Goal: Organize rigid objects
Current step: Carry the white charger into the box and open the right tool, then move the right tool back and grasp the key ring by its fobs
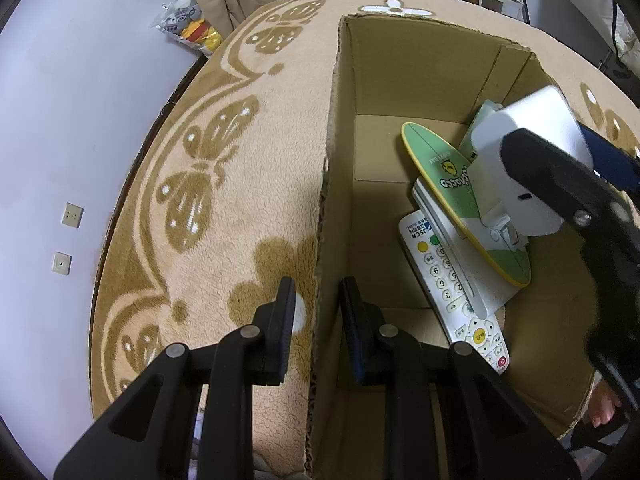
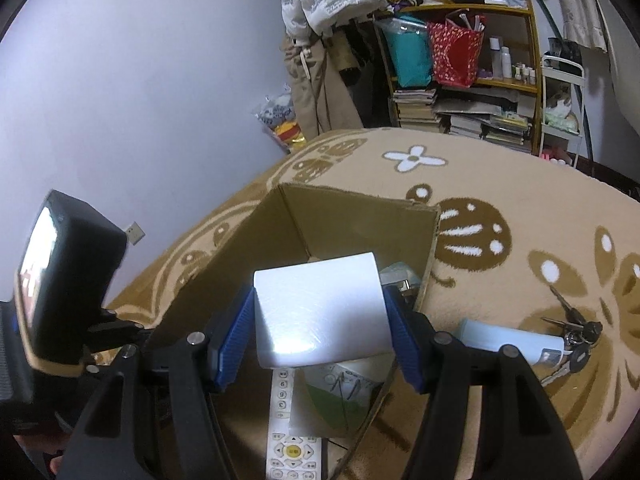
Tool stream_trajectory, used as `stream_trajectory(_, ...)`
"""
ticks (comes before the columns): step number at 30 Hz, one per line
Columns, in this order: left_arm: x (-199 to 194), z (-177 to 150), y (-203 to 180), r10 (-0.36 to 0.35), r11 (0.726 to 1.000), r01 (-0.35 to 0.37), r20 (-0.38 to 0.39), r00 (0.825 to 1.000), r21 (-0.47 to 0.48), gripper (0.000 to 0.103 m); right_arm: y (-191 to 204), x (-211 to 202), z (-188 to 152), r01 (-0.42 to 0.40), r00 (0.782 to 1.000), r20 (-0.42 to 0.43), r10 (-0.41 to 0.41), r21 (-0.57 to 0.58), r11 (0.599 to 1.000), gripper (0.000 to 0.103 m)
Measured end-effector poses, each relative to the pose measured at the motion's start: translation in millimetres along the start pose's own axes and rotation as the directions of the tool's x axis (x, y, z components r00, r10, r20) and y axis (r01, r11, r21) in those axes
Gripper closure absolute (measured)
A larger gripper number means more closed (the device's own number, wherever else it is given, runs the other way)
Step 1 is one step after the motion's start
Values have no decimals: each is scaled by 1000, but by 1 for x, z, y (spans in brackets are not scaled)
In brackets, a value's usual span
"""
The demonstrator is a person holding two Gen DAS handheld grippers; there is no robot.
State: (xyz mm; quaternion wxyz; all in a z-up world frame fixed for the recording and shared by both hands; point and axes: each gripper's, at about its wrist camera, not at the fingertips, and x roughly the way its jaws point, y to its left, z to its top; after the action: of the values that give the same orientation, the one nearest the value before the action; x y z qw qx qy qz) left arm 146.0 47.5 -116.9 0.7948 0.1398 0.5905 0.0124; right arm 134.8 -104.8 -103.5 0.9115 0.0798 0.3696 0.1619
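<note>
- Cardboard box (image 1: 400, 80) wall is straddled by the left gripper (image 1: 318, 320), jaws narrowly parted, nothing clamped. Inside are seen a white remote (image 1: 456, 280) and a green oval board (image 1: 460, 184).
- White block (image 2: 320, 308) is held between the blue pads (image 2: 236, 336) of the right gripper (image 2: 320, 340), above the box. Keys (image 2: 576, 336) lie on the patterned rug (image 2: 520, 208).

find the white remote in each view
Left wrist: remote lies on the box floor, lower right of centre, under the green board.
Right wrist: remote at bottom centre, below the held white block.
Shared landmark: the box.
</note>
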Motion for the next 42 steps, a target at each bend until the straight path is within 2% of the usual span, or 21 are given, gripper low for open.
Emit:
stream_trajectory(7, 0, 0, 0, -7, 1000, 7, -1, 1000, -6, 80, 14, 4, -3, 78, 997, -6, -80, -112, 991, 34)
stream_trajectory(16, -1, 0, 1, -6, 1000, 6, -2, 1000, -6, 80, 5, -7, 0, 45, 999, -4, -45, -41, 998, 33)
stream_trajectory(19, -1, -1, 2, 2, 1000, -2, -1, 1000, -5, 79, 6, -13, 1, 25, 1000, 4, -25, -34, 999, 24)
stream_trajectory(21, -1, -1, 2, 4, 1000, -4, -1, 1000, -6, 79, 7, -18, 3, 53, 998, 18, -53, -42, 998, 15)
stream_trajectory(25, -1, -1, 2, 6, 1000, -6, -1, 1000, -5, 79, 1, -29, 7, 88, 995, 46, -86, -40, 995, 8)
stream_trajectory(31, 0, 0, 2, 9, 1000, -9, -2, 1000, -3, 79, -39, -37, 12, 171, 983, 66, -174, 47, 984, 7)
stream_trajectory(42, 0, -1, 3, 9, 1000, -9, -1, 1000, -2, 79, -139, -28, 8, 267, 961, 1, -276, 257, 929, 7)
